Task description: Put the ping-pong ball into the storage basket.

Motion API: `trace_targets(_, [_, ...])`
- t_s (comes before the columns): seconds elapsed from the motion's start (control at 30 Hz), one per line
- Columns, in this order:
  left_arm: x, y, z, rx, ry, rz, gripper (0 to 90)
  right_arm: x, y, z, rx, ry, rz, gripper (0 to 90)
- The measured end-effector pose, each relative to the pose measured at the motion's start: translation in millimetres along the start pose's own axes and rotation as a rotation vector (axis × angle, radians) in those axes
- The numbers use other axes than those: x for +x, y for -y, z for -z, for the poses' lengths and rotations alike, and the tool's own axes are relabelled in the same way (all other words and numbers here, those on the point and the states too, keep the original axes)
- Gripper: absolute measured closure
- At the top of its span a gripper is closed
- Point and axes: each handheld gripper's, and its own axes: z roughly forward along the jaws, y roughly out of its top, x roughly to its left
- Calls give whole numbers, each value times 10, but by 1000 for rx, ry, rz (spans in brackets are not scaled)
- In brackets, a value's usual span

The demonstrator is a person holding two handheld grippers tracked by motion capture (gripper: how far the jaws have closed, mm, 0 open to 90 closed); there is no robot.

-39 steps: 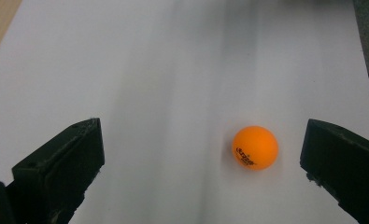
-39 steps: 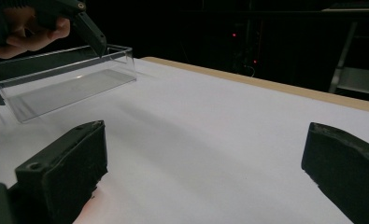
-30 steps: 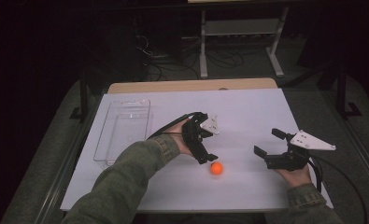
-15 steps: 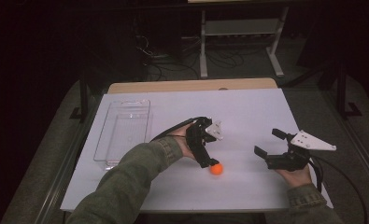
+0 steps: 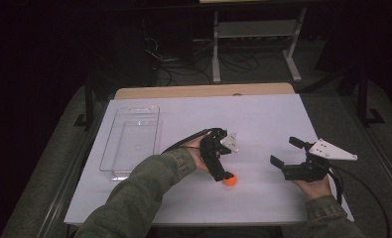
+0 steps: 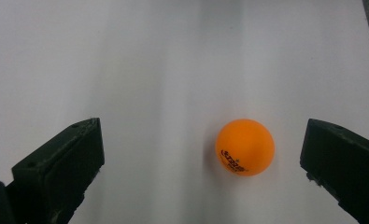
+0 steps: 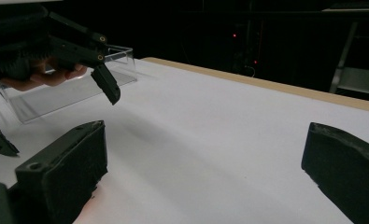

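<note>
High view: left gripper (image 5: 222, 174) tilted down over orange ping-pong ball (image 5: 229, 179), jaws apart, ball between them. Right gripper (image 5: 286, 154) level, jaws apart, well aside.

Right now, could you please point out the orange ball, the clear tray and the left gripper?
orange ball (image 6: 244, 147), left gripper view, its middle.
clear tray (image 5: 115, 138), high view, left wall.
left gripper (image 5: 222, 174), high view, between fingertips.

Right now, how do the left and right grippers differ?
The left gripper tips down over the orange ball, which lies between its jaws; the right gripper is held about level and has nothing between its jaws. The left is nearer the clear tray; the right is by the table's right edge. Both are open.
</note>
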Motion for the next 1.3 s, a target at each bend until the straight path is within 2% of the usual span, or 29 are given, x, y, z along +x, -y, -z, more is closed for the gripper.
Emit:
trace_targets(0.33, [-52,1,-146,29,32,-18,0,-2,-2,7,-6,1,1,0])
trace_targets(0.5, [-69,24,-206,15,46,-4,0,-4,-1,11,-6,1,-1,0])
trace_targets(0.77, [-80,63,-279,22,58,1,0,-3,1,8,-6,2,-2,0])
trace_targets(0.97, [-104,75,-356,54,78,-7,0,-5,1,10,-6,2,-2,0])
trace_targets(1.13, [-118,77,-387,64,91,-9,0,-6,1,10,-7,2,-2,0])
trace_targets(1.3, [-127,81,-388,60,96,-14,37,-6,1,10,-7,2,-1,0])
